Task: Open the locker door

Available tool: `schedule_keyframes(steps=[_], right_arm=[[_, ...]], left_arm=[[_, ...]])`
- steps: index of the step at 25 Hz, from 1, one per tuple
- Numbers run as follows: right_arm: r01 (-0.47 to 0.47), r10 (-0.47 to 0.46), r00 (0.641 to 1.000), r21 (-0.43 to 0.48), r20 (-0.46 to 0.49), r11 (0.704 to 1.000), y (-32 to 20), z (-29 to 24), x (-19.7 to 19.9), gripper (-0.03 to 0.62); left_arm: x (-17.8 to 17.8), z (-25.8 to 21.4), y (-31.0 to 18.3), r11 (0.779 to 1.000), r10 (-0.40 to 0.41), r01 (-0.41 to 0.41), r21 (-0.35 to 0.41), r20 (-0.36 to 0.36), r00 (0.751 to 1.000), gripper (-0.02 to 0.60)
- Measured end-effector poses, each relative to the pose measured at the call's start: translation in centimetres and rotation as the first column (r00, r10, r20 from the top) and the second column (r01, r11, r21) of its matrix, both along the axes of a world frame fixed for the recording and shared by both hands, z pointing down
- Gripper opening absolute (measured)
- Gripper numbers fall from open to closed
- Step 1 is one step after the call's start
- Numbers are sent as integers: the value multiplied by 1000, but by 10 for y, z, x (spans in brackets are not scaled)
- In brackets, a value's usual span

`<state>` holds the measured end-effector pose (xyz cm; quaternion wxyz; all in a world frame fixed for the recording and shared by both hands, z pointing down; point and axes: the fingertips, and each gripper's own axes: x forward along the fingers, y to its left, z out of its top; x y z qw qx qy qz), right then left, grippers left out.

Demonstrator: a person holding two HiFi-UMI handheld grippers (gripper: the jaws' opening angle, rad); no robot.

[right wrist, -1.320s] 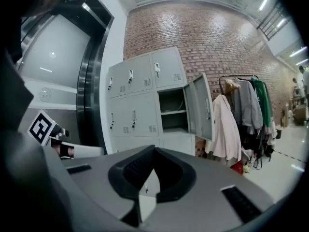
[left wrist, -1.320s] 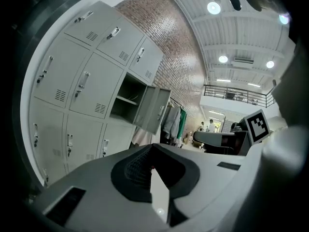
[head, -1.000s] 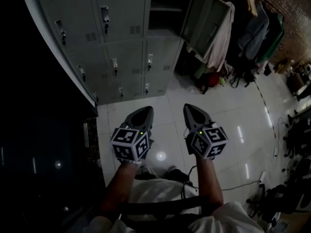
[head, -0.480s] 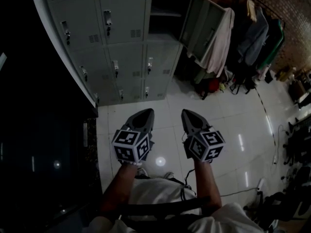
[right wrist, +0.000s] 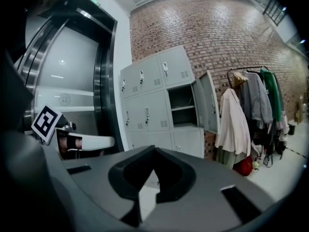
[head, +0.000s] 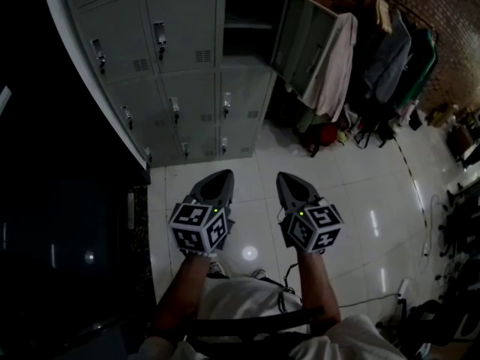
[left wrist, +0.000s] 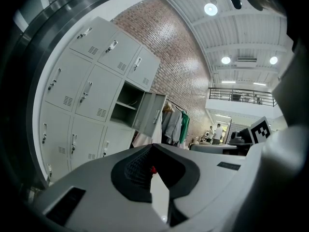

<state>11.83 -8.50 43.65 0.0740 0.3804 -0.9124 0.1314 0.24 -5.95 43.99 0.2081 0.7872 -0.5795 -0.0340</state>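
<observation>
Grey metal lockers (head: 187,73) fill the upper left of the head view, a bank of small doors with handles. One door (head: 300,40) in the right-hand column stands swung open, showing a dark compartment with a shelf. A pale garment (head: 334,66) hangs just beside that door, and darker coats (head: 390,51) hang further right against a brick wall (head: 450,43). Lower in this view, the left gripper (head: 223,173) and the right gripper (head: 283,176) are held side by side over the glossy white tiled floor (head: 360,178). Both point toward the lockers but are well apart from them and touch nothing. In the left gripper view the two jaws meet at their tips with nothing between them, only a sliver of floor showing through the gap lower down. Beyond the tips the locker bank rises at the left, with the open door hanging off its right column and the coats past it. In the right gripper view the jaws are likewise pressed together and empty. The lockers stand straight ahead against the brick wall, the open door is at their right edge with the pale garment next to it, and a steel-framed doorway (right wrist: 104,81) lies to their left.
</observation>
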Motion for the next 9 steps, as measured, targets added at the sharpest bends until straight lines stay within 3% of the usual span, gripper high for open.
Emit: schedule_keyframes(steps=[9], right_arm=[[-8, 7, 1000, 8, 10, 1000, -16, -4, 13, 3]], left_arm=[[9, -8, -13, 1000, -9, 9, 7, 13, 1000, -3]])
